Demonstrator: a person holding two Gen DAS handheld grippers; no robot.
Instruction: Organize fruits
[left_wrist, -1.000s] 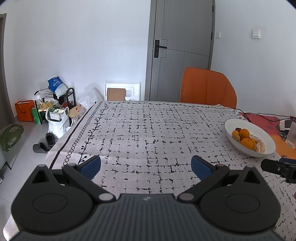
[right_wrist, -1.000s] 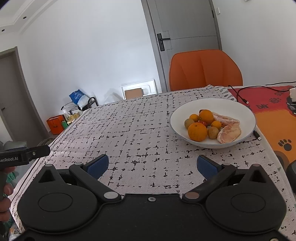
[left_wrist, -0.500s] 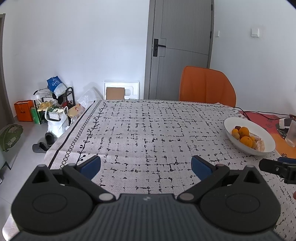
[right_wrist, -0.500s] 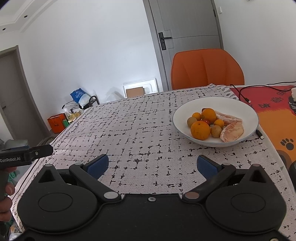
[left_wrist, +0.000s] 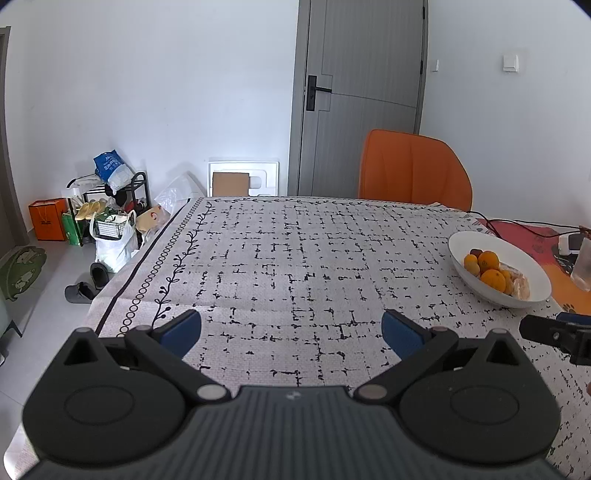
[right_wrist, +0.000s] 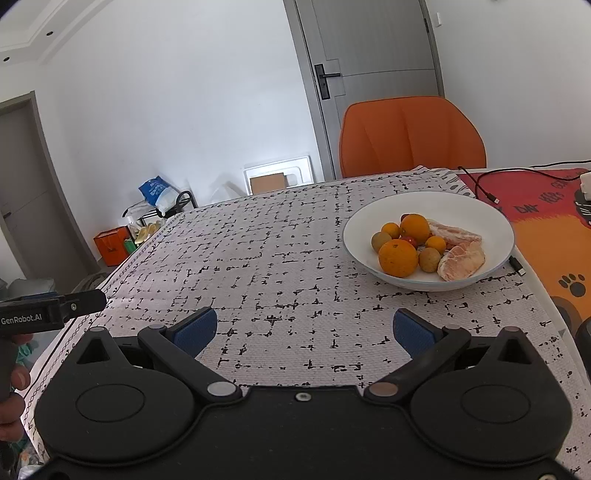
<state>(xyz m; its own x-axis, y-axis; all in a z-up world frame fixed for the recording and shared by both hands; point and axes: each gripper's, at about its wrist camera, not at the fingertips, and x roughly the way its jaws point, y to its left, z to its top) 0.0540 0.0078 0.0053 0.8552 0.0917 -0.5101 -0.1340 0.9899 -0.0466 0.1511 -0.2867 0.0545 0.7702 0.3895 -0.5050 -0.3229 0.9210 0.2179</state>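
- Left hand-held gripper (left_wrist: 291, 328): jaws wide apart, holding nothing, over the patterned counter (left_wrist: 295, 258).
- Right hand-held gripper (right_wrist: 301, 330): same, spread wide, nothing held.
- Fruits (right_wrist: 424, 247) piled in white bowl (right_wrist: 436, 203), near the right one.
- Orange chair (right_wrist: 410, 136) behind.

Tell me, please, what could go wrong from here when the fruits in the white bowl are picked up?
The round oranges lie heaped against small fruits in the shallow white bowl; lifting one may send the others rolling. The peeled pomelo segment looks soft, so the right gripper, jaws open, could crush it. A black cable lies close beside the bowl and might snag.
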